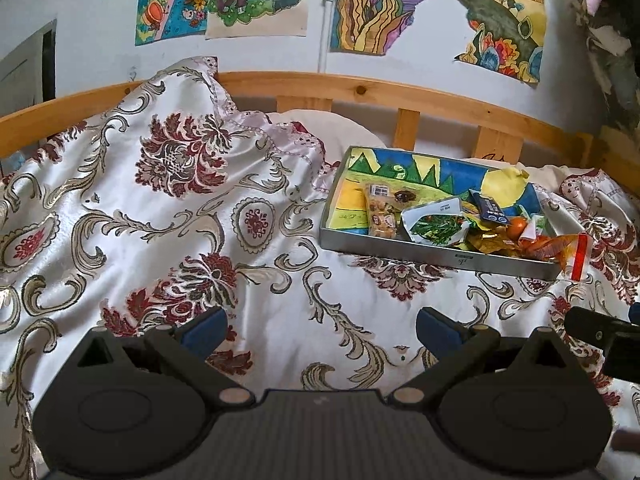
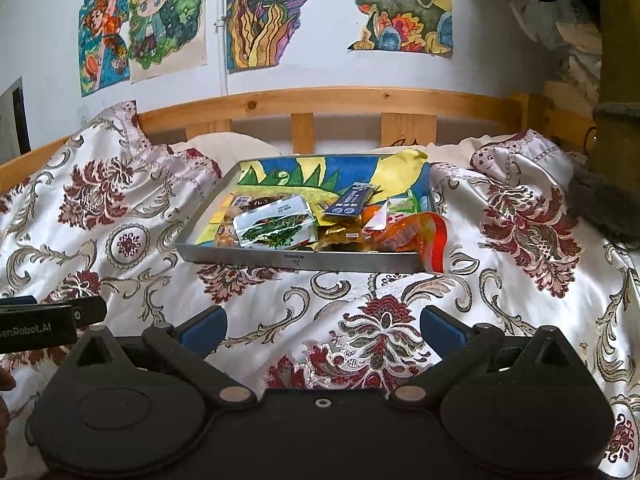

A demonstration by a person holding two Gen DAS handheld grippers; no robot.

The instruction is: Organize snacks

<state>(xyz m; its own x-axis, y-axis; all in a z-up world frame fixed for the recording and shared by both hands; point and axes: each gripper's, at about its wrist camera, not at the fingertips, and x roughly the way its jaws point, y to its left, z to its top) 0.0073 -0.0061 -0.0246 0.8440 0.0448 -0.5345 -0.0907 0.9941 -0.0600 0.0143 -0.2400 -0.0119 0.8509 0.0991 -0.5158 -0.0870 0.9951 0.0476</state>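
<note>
A grey metal tray (image 1: pixel 432 255) (image 2: pixel 280 259) lined with a colourful drawing rests on the patterned bedspread. Inside lie several snack packets: a white pack with a green picture (image 1: pixel 435 224) (image 2: pixel 274 227), a clear nut pack (image 1: pixel 382 212), a dark blue stick pack (image 1: pixel 489 207) (image 2: pixel 352 202), gold wrappers (image 2: pixel 340 238) and an orange bag (image 1: pixel 560 250) (image 2: pixel 420 240) hanging over the tray's right front corner. My left gripper (image 1: pixel 322 330) is open, low over the bedspread, left of and in front of the tray. My right gripper (image 2: pixel 323 328) is open, directly in front of the tray. Both hold nothing.
A floral satin bedspread (image 1: pixel 180 216) (image 2: pixel 520 220) covers the bed, bunched high at the left. A wooden bed rail (image 1: pixel 360 90) (image 2: pixel 360 98) runs behind the tray, with drawings on the wall above. A dark furry object (image 2: pixel 604 208) sits at the right edge.
</note>
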